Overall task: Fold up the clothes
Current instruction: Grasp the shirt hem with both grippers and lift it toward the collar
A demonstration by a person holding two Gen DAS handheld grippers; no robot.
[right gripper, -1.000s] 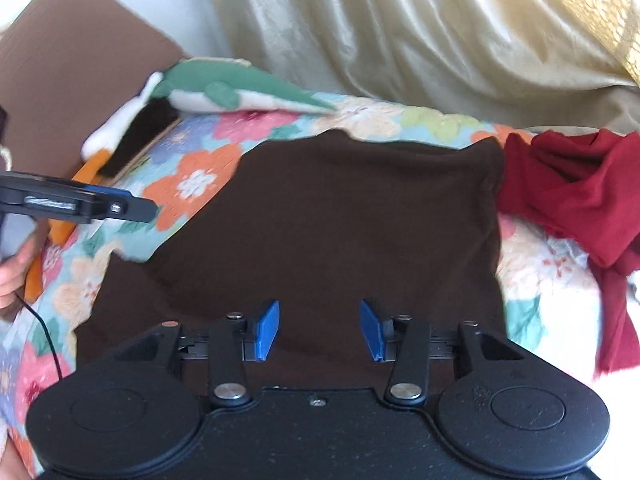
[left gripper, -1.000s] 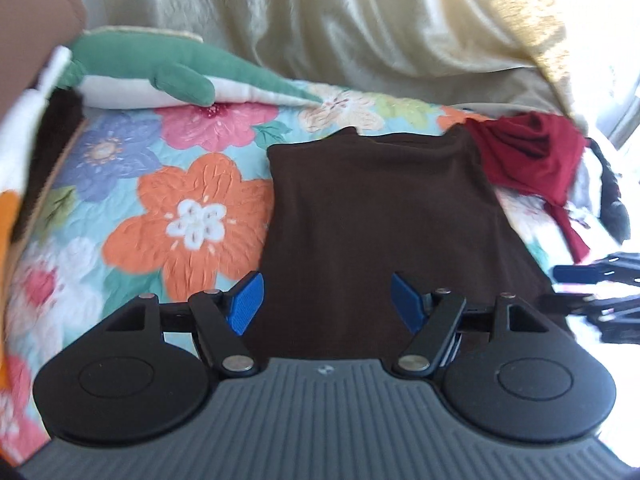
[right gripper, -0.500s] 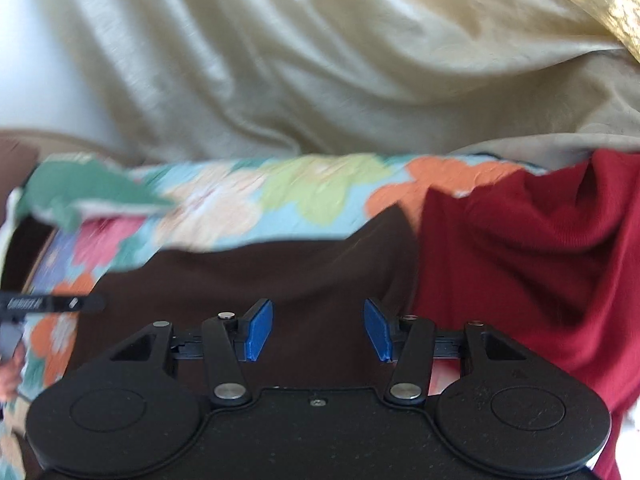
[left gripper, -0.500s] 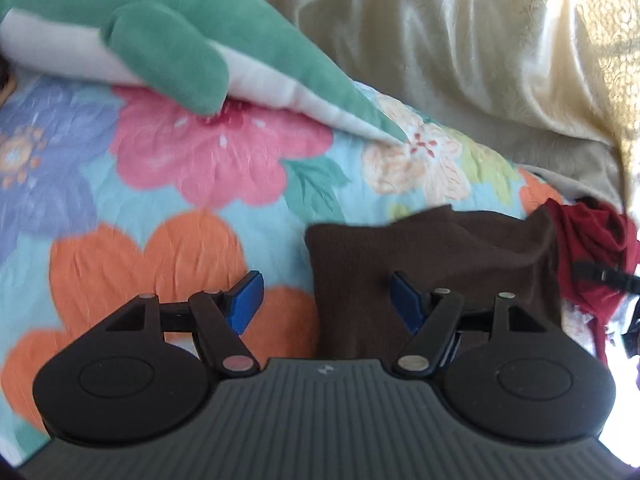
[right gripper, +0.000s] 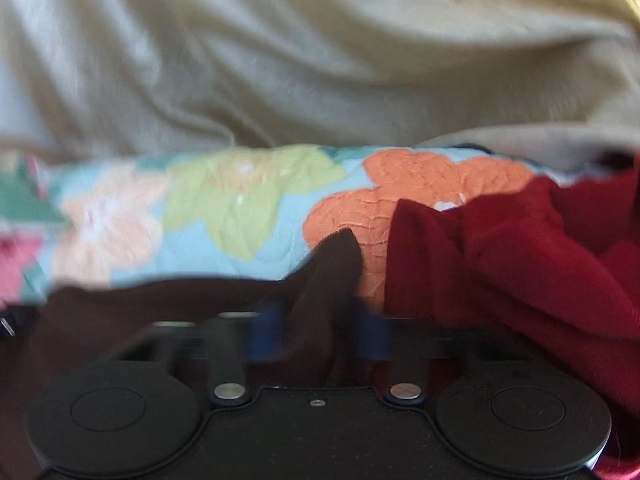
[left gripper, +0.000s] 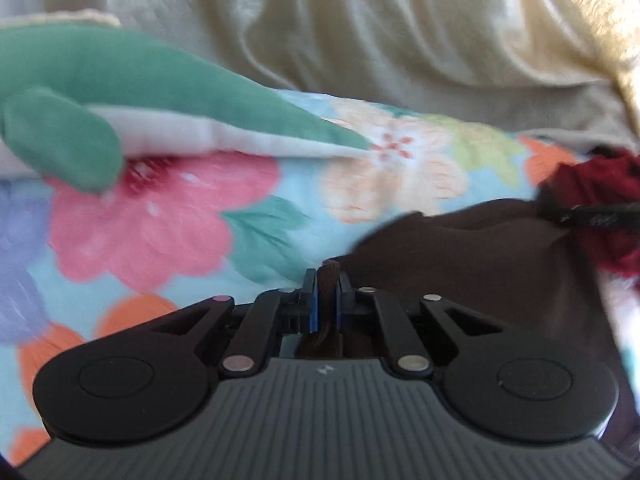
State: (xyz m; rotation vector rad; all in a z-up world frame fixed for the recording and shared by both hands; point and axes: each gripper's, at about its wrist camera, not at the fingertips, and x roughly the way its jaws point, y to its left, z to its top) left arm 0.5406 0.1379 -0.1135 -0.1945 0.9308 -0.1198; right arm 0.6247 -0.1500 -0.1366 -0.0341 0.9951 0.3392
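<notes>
Left claw (left gripper: pixel 327 296): clenched on far-left corner of brown garment (left gripper: pixel 480 272) | Right claw (right gripper: pixel 316 332): blue fingers blurred, apart, brown corner between them; grasp cannot be told | Garment: on floral quilt (left gripper: pixel 160 216) of bed, red garment (right gripper: pixel 520 264) just beside at right | Green plush toy (left gripper: pixel 120 92) near curtain (right gripper: pixel 280 60)

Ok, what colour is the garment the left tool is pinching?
Dark brown garment, clamped in the left tool; clearest in the left wrist view.

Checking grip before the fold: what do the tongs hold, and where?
Left tongs pinch the brown garment at its far corner; right tongs are too blurred to tell.
</notes>
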